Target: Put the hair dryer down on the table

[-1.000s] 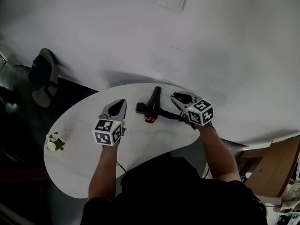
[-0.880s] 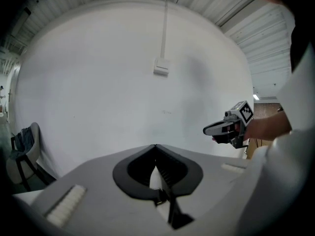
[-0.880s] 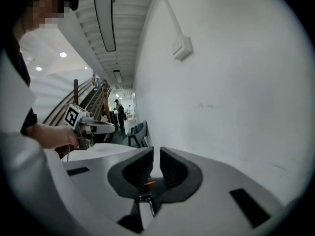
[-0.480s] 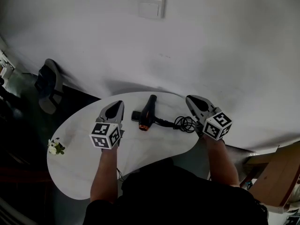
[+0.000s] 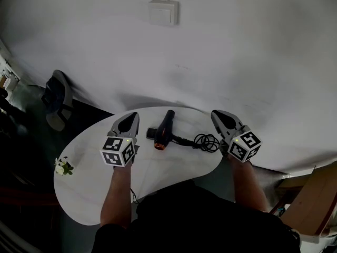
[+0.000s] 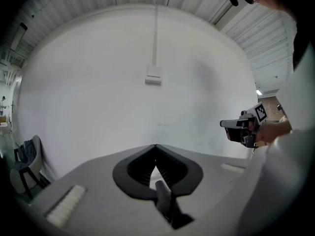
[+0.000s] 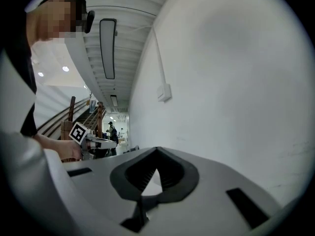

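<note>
Head view, left to right:
- One chair, on the floor beside the worktop.
- One flower sprig, near the worktop's left edge.
- One left gripper, jaws closed on nothing, above the worktop.
- One small dark flat item, just beside the dryer.
- One hair dryer, lying on the worktop between the two grippers and apart from both.
- One cord, coiled to the dryer's right.
- One right gripper, jaws closed and empty.
- One wall box, high on the wall.

Only the head view shows the dryer, cord and worktop. Each gripper view faces the wall and shows the other gripper. The right gripper view alone shows a ceiling lamp.
</note>
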`<state>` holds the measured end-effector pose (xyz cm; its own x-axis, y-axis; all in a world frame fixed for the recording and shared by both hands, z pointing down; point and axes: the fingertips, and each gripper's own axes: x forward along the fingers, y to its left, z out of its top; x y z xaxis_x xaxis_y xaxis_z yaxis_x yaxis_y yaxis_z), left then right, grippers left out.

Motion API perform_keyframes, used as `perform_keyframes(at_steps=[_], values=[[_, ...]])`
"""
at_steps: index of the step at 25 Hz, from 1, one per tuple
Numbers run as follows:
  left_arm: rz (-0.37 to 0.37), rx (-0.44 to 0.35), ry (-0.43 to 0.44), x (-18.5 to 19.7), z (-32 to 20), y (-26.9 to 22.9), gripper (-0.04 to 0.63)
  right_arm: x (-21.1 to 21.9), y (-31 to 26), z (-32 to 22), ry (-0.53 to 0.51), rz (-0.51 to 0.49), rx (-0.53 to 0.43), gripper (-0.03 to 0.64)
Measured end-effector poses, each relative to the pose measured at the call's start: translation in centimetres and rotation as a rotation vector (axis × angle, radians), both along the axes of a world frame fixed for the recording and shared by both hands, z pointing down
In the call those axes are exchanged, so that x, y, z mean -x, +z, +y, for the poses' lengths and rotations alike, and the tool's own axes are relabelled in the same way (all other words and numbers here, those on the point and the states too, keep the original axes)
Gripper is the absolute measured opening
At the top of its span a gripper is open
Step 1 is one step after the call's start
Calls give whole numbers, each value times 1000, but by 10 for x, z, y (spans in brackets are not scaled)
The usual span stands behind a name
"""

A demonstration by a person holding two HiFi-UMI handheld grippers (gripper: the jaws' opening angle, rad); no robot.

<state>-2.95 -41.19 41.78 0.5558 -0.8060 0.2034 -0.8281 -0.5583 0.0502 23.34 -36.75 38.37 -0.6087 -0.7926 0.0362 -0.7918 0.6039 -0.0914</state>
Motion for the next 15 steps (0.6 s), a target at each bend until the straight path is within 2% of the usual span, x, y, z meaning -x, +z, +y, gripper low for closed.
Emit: perform_keyframes(at_steps=[15], values=[[1,9,1,3,-4,5,9,14,6,-3,-22,10,16,11]])
